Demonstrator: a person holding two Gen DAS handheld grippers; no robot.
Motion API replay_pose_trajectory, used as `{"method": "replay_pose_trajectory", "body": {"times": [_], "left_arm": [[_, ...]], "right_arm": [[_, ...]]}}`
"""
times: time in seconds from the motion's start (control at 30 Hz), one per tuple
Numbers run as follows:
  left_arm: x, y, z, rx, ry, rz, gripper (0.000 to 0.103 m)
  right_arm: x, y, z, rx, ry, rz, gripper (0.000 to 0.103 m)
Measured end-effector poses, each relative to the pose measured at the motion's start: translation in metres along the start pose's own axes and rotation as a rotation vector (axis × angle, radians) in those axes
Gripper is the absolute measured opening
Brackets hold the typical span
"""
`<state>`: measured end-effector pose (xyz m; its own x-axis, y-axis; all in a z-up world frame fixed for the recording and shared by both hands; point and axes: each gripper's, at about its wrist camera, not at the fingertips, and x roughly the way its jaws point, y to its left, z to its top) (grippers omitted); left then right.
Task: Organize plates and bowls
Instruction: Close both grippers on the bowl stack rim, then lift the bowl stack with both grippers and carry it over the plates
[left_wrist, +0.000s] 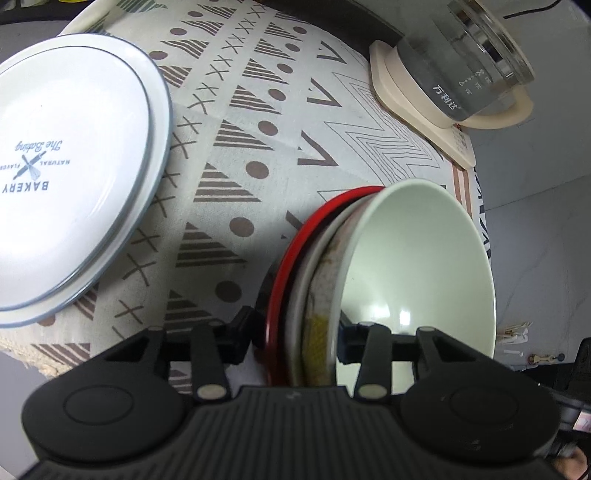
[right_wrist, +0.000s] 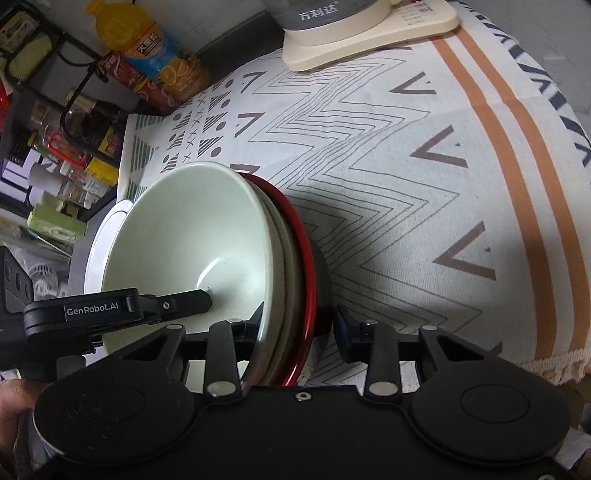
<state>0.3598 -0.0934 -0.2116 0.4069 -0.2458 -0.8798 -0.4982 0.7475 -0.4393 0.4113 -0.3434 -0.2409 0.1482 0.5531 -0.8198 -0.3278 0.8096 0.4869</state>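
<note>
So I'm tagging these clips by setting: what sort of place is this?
Probably a home kitchen or dining corner: a patterned tablecloth, an electric kettle on its base, and a shelf crowded with packets beside drink bottles.

A patterned tablecloth (right_wrist: 388, 155) covers the table; a glass kettle (left_wrist: 476, 55) stands on its cream base (left_wrist: 417, 107) near the far edge; an orange drink bottle (right_wrist: 147, 48) stands beside a cluttered black shelf (right_wrist: 40, 122).

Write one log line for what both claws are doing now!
left claw: gripping bowl stack rim | right claw: gripping opposite rim | plates: on tablecloth
</note>
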Motion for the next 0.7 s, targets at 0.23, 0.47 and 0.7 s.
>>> {"method": "replay_pose_trajectory", "body": {"times": [0.23, 0.47, 0.7], "left_arm": [[-0.008, 0.001, 0.002, -0.031, -0.025, -0.005, 0.042], [-0.031, -0.002, 0.019, -0.055, -0.070, -0.015, 0.042], [-0.062, 0.005, 0.040, -0.063, -0.121, -0.030, 0.042]], "right_arm": [[-0.002, 0.007, 0.013, -0.036, -0.034, 0.028, 0.035], [-0.010, 0.023, 0.037, -0.052, -0.060, 0.057, 0.035], [-0.016, 0.056, 0.049, -0.085, -0.108, 0.064, 0.035]]}}
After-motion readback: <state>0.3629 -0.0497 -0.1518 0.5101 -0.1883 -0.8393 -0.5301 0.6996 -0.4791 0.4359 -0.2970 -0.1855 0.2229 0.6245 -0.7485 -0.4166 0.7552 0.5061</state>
